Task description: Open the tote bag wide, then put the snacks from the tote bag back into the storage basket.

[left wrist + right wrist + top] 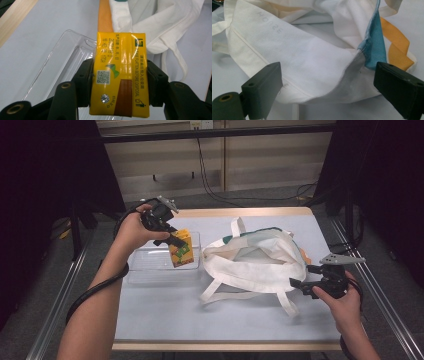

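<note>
The table (pixel 165 320), covered in pale blue-grey, is carrying everything.

The white cloth bag (pixel 255 257) is lying slumped on it with its mouth gaping and its straps trailing over the surface. In the right gripper view the bag's folded rim (pixel 312 67) is sitting between the two black jaws and just ahead of them, with a blue strip and an orange band of the bag showing past the jaw on the right of that view.

The clear plastic tray (pixel 150 265) is resting on the table just beside the bag. In the left gripper view it is spreading out beyond and below the jaw on the left (pixel 60 57).

The left gripper (pixel 172 239) is reaching over the tray, gripped by the person's left hand (pixel 131 231). Its jaws are standing at a middling width and pressing on both narrow sides of the yellow juice carton (pixel 121 72), so they are holding it. The carton is sitting squarely between the pads, its printed face turned to the camera, and in the high view it is hanging over the tray's right end, close to the bag.

The right gripper (pixel 299 281) is lying low at the bag's near right corner, held by the right hand (pixel 342 302). Its jaws are standing wide, and neither pad is pressing on the cloth.
</note>
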Available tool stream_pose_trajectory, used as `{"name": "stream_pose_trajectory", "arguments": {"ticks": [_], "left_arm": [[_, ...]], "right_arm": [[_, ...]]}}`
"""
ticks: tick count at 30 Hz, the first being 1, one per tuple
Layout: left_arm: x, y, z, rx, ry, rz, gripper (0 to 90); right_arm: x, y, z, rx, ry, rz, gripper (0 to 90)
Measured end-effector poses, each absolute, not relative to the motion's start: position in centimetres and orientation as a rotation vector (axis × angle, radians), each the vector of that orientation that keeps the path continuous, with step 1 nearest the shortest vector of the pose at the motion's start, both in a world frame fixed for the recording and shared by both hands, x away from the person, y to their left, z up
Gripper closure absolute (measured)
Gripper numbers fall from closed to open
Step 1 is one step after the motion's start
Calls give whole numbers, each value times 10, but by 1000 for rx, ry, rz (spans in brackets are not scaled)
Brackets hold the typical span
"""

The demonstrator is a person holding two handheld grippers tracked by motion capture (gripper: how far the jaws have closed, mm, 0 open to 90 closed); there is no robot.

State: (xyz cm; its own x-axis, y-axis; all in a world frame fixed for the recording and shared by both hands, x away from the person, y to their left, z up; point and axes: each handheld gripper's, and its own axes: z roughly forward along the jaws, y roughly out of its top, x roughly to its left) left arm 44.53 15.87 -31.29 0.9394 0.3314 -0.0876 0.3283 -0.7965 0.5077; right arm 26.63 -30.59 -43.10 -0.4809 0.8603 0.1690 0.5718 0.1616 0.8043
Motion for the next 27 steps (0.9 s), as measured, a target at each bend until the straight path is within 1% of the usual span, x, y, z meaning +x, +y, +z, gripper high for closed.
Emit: {"name": "stream_pose_trajectory", "arguments": {"ticks": [7, 8, 9, 11, 27], "left_arm": [[444, 159, -321, 2564, 463, 12, 488], [446, 160, -321, 2600, 420, 14, 488], [444, 160, -323, 2569, 459, 7, 488], [444, 160, -324, 2572, 464, 11, 488], [441, 164, -340, 2590, 439, -13, 482]], "right_arm": [[266, -305, -431, 1368, 2120, 1235, 80], [266, -305, -431, 1366, 2118, 1235, 80], [266, -305, -430, 1364, 2117, 1238, 80], [267, -305, -430, 1362, 2115, 1239, 80], [268, -302, -431, 1363, 2124, 1241, 79]]}}
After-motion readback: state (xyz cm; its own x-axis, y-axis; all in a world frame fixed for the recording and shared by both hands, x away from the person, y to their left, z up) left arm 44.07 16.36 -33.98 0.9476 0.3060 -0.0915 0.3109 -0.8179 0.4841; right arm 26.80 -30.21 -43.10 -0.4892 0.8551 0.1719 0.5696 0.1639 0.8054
